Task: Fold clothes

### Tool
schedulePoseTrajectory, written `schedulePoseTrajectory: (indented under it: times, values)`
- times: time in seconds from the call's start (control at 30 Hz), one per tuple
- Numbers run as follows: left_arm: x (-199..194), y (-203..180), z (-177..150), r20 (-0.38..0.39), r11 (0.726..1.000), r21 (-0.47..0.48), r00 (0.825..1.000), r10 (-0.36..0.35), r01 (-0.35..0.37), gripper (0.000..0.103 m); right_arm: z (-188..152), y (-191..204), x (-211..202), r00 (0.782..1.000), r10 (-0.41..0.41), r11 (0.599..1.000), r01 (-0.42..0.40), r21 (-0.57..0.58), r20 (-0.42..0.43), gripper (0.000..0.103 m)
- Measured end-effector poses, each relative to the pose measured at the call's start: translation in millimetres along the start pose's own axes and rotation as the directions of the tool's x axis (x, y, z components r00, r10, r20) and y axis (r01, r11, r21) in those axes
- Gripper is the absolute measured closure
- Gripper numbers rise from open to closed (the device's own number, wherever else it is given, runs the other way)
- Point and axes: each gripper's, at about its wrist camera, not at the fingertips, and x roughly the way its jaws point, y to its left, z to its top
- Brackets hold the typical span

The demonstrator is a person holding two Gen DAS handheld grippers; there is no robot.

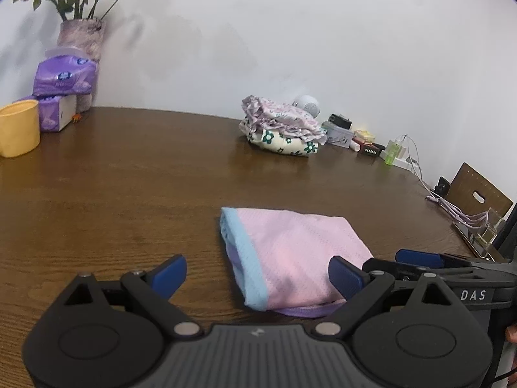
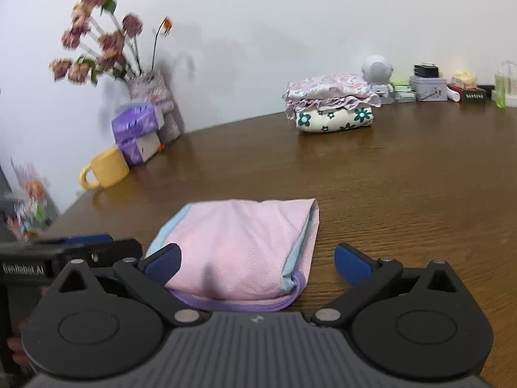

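Lying folded on the table point(image 2: 404, 194), the pink garment point(image 2: 239, 252) sits between both wide-apart claws, unheld.

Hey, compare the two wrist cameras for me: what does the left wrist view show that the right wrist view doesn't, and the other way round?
Only the left wrist view: a lilac cable and a chair back at the table's right edge, plus the right tool, open.

Only the right wrist view: the yellow mug's handle, a blurred colourful figure at far left, and the left tool.

Both: the folded pink garment, the folded clothes stack, tissue packs, flower vase, wooden table.
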Motion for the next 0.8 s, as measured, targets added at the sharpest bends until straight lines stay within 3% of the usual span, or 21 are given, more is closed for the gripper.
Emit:
schedulePoseTrajectory:
  times: [0.2, 0.4, 0.5, 0.57, 0.63, 0.67, 0.7, 0.73, 0.8]
  values:
    - [18.9, 19.5, 11.9, -0.079, 0.993, -0.113, 0.996, -0.040, 0.031, 0.012, 3.7, -19.8, 6.8, 0.995, 0.095, 0.992, -0.093, 0.082, -0.022, 0.000]
    - [52.9, 30.9, 26.0, -0.178, 0.981, -0.187, 0.980, -0.093, 0.059, 0.027, 12.3, -40.5, 22.7, 0.994, 0.088, 0.985, -0.077, 0.157, -0.061, 0.004]
    - [65.8, 32.3, 29.2, -0.202, 0.976, -0.207, 0.973, -0.114, 0.072, 0.031, 13.7, -48.3, 31.0, 0.990, 0.114, 0.975, -0.094, 0.203, -0.086, 0.020]
    - [71.4, 32.5, 32.1, -0.209, 0.976, -0.203, 0.971, -0.118, 0.075, 0.032, 13.0, -52.1, 36.3, 0.987, 0.125, 0.968, -0.098, 0.233, -0.104, 0.025]
    - [77.8, 32.2, 35.3, -0.219, 0.978, -0.193, 0.968, -0.122, 0.079, 0.038, 12.3, -52.9, 39.9, 0.985, 0.131, 0.965, -0.102, 0.241, -0.109, 0.033]
    - [81.5, 31.9, 37.2, -0.227, 0.979, -0.189, 0.966, -0.121, 0.078, 0.048, 12.3, -53.2, 41.0, 0.985, 0.134, 0.964, -0.104, 0.246, -0.111, 0.037]
    - [85.5, 32.2, 38.9, -0.237, 0.978, -0.191, 0.963, -0.128, 0.083, 0.062, 11.4, -55.2, 43.2, 0.982, 0.152, 0.956, -0.117, 0.269, -0.113, 0.050]
    - [89.6, 33.3, 40.0, -0.248, 0.975, -0.204, 0.958, -0.142, 0.091, 0.068, 10.1, -57.7, 46.0, 0.978, 0.174, 0.945, -0.134, 0.297, -0.115, 0.068]
    - [94.1, 36.4, 39.1, -0.248, 0.966, -0.236, 0.955, -0.163, 0.104, 0.076, 4.2, -65.6, 51.7, 0.969, 0.225, 0.909, -0.170, 0.380, -0.106, 0.083]
